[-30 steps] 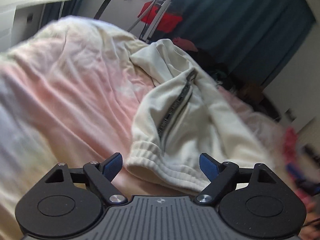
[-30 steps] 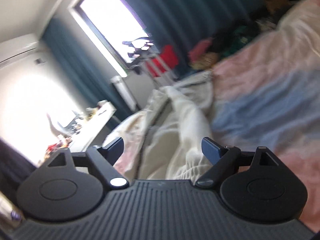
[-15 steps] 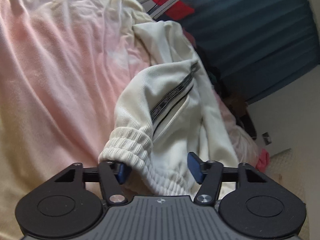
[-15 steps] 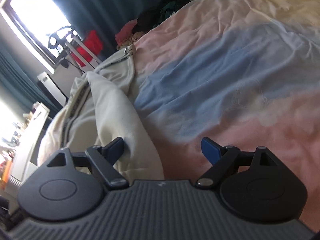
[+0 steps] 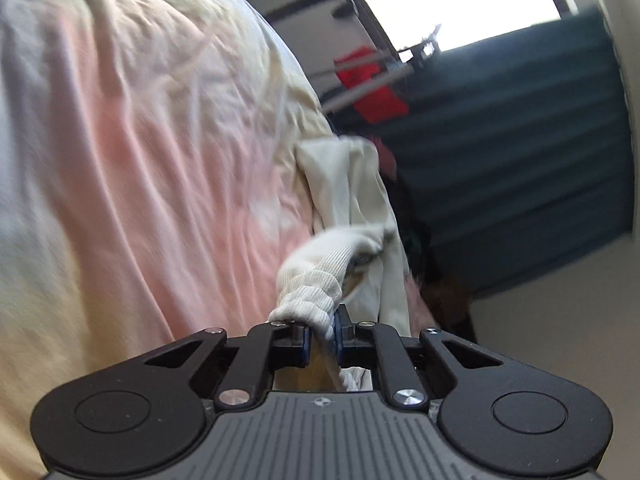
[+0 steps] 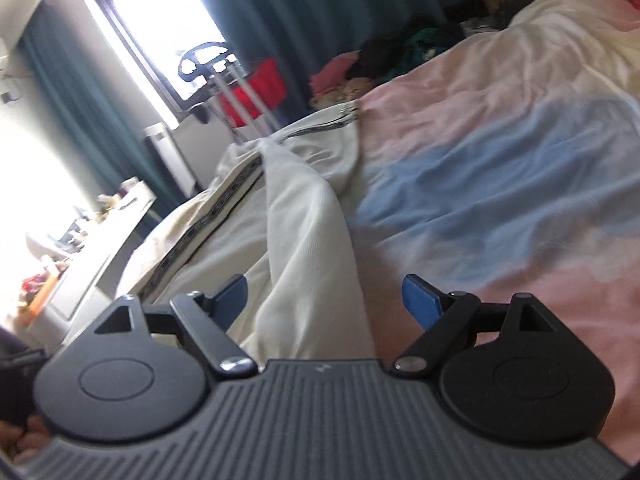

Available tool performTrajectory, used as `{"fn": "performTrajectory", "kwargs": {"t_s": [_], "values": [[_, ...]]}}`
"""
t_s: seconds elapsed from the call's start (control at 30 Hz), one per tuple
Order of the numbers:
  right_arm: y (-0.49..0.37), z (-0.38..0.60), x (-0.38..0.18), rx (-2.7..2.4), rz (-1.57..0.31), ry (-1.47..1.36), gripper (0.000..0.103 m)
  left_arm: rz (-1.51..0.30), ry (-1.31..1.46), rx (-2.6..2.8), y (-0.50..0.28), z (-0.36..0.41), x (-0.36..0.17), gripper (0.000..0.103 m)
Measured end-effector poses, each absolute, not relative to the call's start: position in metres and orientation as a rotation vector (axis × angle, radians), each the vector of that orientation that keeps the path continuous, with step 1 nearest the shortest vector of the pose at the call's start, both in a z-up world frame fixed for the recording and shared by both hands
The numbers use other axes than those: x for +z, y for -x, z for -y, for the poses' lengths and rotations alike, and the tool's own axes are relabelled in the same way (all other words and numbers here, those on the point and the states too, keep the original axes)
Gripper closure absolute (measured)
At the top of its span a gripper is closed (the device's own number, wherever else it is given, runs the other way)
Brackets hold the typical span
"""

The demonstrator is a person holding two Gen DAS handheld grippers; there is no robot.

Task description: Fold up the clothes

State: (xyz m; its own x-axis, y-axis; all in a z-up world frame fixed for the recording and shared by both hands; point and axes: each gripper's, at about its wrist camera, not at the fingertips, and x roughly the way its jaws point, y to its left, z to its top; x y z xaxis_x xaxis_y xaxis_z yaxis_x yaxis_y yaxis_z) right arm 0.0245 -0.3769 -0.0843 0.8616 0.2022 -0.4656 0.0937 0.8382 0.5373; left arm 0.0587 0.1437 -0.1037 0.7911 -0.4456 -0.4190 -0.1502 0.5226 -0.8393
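Observation:
A cream zip jacket [image 5: 352, 196] with a ribbed hem lies on a pastel pink, yellow and blue bedspread [image 5: 140, 152]. My left gripper [image 5: 322, 334] is shut on the jacket's ribbed hem [image 5: 308, 296], which bunches up between the blue pads. In the right wrist view the jacket [image 6: 296, 240] lies along the bed, its dark zip tape [image 6: 212, 220] running away. My right gripper [image 6: 324, 300] is open, its jaws either side of a fold of the jacket, with the left pad [image 6: 230, 294] on the fabric and the right pad over the bedspread [image 6: 500, 184].
Teal curtains [image 6: 320, 4] and a bright window [image 6: 160, 20] stand beyond the bed. A drying rack with a red item [image 6: 256, 88] is by the window. A pile of clothes [image 6: 400, 52] lies at the bed's far edge. A cluttered white desk [image 6: 80, 252] is at left.
My left gripper has closed on the jacket's ribbed hem and lifted it. My right gripper has come down closer over the jacket's fold and stays open.

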Motion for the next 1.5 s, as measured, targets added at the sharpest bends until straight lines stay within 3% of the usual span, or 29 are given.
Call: {"fn": "performTrajectory", "kwargs": {"t_s": [0.37, 0.43, 0.5, 0.53, 0.67, 0.8, 1.0, 1.07, 1.1, 1.17, 1.2, 1.27, 1.33, 1.5], "values": [[-0.034, 0.375, -0.135, 0.153, -0.761, -0.865, 0.016, -0.716, 0.955, -0.064, -0.078, -0.166, -0.132, 0.092], [-0.033, 0.376, -0.145, 0.185, -0.789, -0.938, 0.026, -0.711, 0.904, -0.065, -0.071, -0.164, -0.126, 0.089], [-0.034, 0.376, -0.149, 0.207, -0.8, -0.976, 0.03, -0.713, 0.867, -0.055, -0.061, -0.163, -0.12, 0.076], [-0.034, 0.375, -0.15, 0.215, -0.805, -0.988, 0.03, -0.71, 0.86, -0.052, -0.06, -0.162, -0.119, 0.059], [-0.034, 0.377, -0.152, 0.196, -0.823, -0.984, 0.031, -0.698, 0.834, -0.038, -0.054, -0.162, -0.117, 0.031], [-0.03, 0.383, -0.158, 0.241, -0.806, -1.102, 0.029, -0.683, 0.809, -0.031, -0.049, -0.16, -0.115, 0.025], [-0.037, 0.375, -0.162, 0.286, -0.827, -1.053, 0.027, -0.657, 0.782, -0.077, -0.07, -0.143, -0.126, 0.032], [-0.04, 0.373, -0.166, 0.29, -0.844, -1.038, 0.027, -0.655, 0.761, -0.068, -0.075, -0.139, -0.129, 0.055], [-0.041, 0.372, -0.167, 0.294, -0.85, -1.028, 0.027, -0.655, 0.751, -0.061, -0.078, -0.137, -0.13, 0.06], [-0.044, 0.366, -0.163, 0.307, -0.852, -0.971, 0.027, -0.634, 0.732, -0.061, -0.08, -0.135, -0.129, 0.08], [-0.044, 0.361, -0.16, 0.317, -0.854, -0.93, 0.028, -0.619, 0.722, -0.065, -0.08, -0.135, -0.126, 0.08], [-0.043, 0.354, -0.153, 0.332, -0.845, -0.885, 0.036, -0.594, 0.679, -0.064, -0.082, -0.131, -0.114, 0.084], [-0.036, 0.352, -0.146, 0.344, -0.82, -0.92, 0.07, -0.565, 0.634, -0.062, -0.084, -0.128, -0.098, 0.085], [-0.013, 0.308, -0.103, 0.395, -0.722, -0.942, 0.073, -0.501, 0.617, -0.032, -0.106, -0.153, -0.038, 0.087]]}}
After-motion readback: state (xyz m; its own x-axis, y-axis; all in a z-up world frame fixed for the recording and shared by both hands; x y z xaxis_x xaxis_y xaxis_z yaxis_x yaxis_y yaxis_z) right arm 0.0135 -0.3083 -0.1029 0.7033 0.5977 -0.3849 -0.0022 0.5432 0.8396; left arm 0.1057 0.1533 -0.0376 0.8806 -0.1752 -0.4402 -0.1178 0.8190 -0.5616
